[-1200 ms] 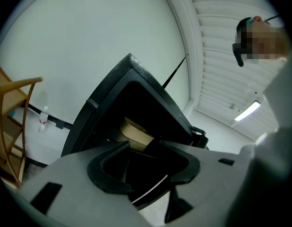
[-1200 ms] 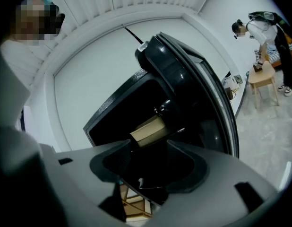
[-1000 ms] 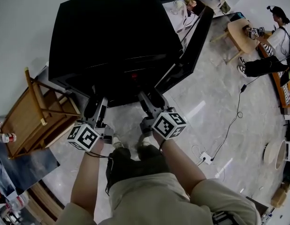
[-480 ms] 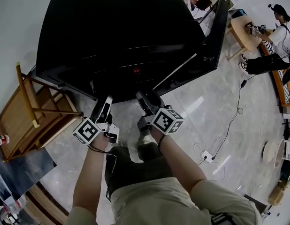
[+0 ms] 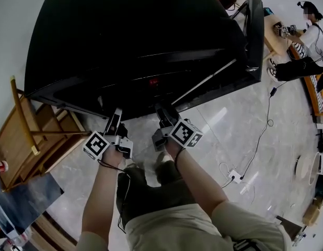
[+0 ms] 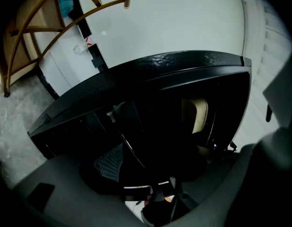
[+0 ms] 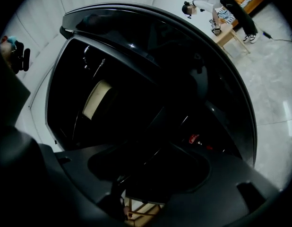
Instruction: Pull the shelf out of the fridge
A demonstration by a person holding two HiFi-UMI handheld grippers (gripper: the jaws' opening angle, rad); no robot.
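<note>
Shelf (image 6: 128, 143), a thin dark plate with a glossy edge, sits inside the glossy black fridge (image 5: 135, 35). In the left gripper view it slants across the unlit cavity, and most of it is lost in the dark.

Against half a second ago, the fridge fills more of the head view. Its top spreads wider, and its front edge now covers the tips of both grippers. The fridge's open black door (image 5: 254, 30) stands nearer the view's upper right corner, and the wooden chair (image 5: 31, 135) at the fridge's left has slid toward the picture's edge. The two marker cubes sit almost where they were.

The left gripper (image 5: 117, 116) and the right gripper (image 5: 164, 116) both point into the fridge's front opening, one on either side of a small red light (image 5: 153, 81) on the fridge's front. The bare left forearm (image 5: 99, 192) and right forearm (image 5: 198, 182) reach forward toward the fridge, near each other and roughly parallel.

The left gripper's jaws stand wide apart. The edge of the shelf runs down between them, and it seems to touch neither, as far as the dark allows. The right gripper's jaws are also spread, with only the dark cavity and a few faint thin lines between them. Neither gripper holds anything.

Beyond the fridge's door, a person (image 5: 310, 33) sits on the pale grey floor (image 5: 245, 135).
</note>
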